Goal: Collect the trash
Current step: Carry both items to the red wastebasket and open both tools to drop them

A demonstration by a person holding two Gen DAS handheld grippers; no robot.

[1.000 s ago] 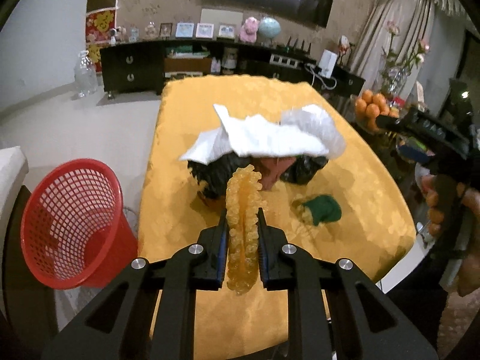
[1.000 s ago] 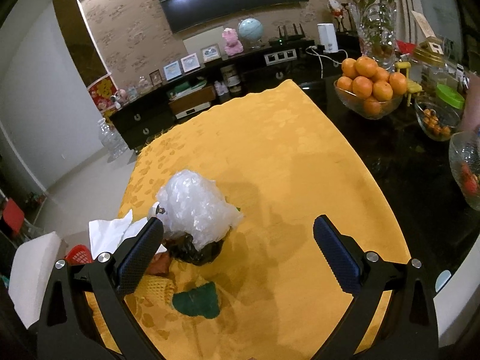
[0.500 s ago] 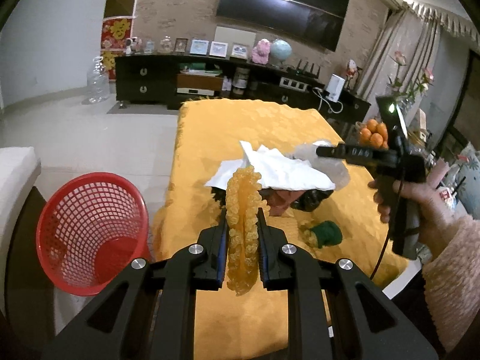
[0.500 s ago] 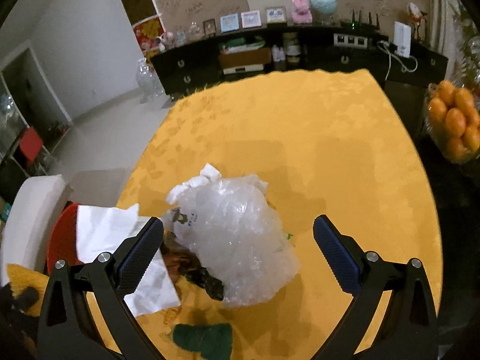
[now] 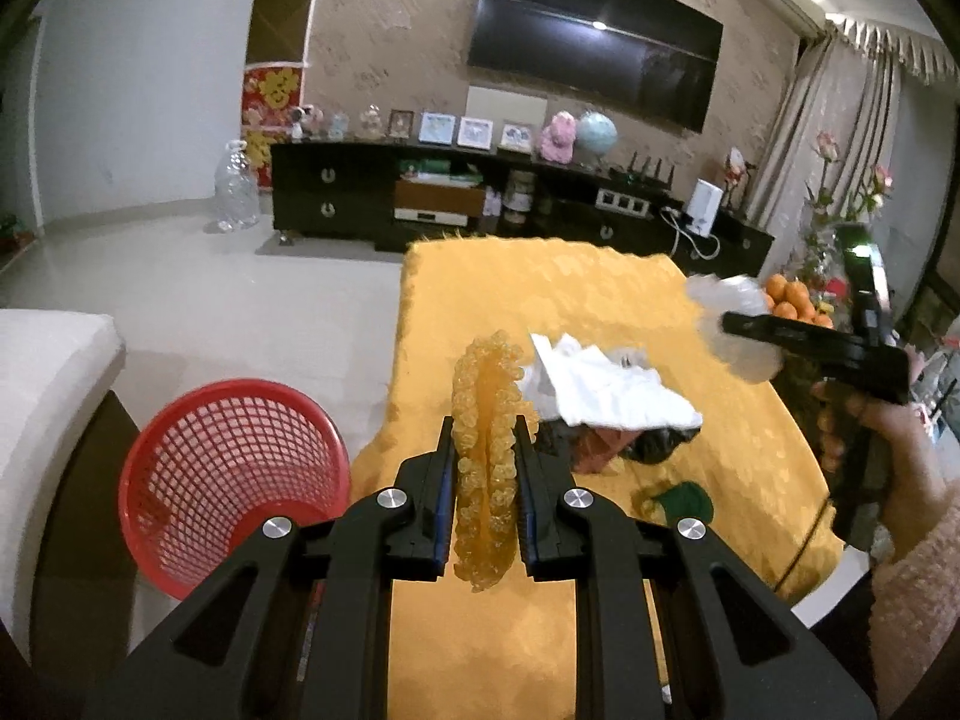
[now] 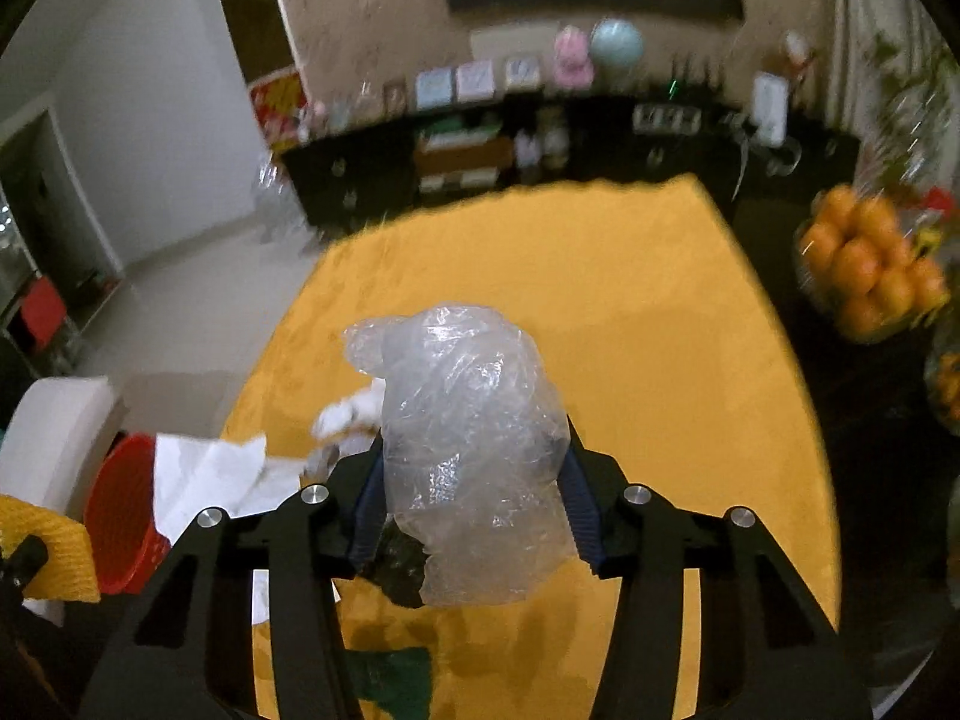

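My left gripper [image 5: 485, 450] is shut on a bumpy yellow foam net [image 5: 483, 468], held above the near edge of the yellow table [image 5: 540, 288]. My right gripper [image 6: 474, 480] is shut on a crumpled clear plastic bag [image 6: 474, 444], lifted off the table; it also shows in the left wrist view [image 5: 735, 324]. A white tissue [image 5: 606, 390] lies over dark and reddish scraps [image 5: 624, 444] mid-table. A green scrap [image 5: 684, 501] lies near the front. A red mesh basket [image 5: 228, 468] stands on the floor left of the table.
A bowl of oranges [image 6: 870, 276] sits at the table's right on a dark surface. A white seat [image 5: 42, 372] is left of the basket. A dark cabinet [image 5: 480, 204] with ornaments lines the far wall.
My right gripper has shut on the clear plastic bag and lifted it off the pile. My left gripper has drawn back and up with the foam net.
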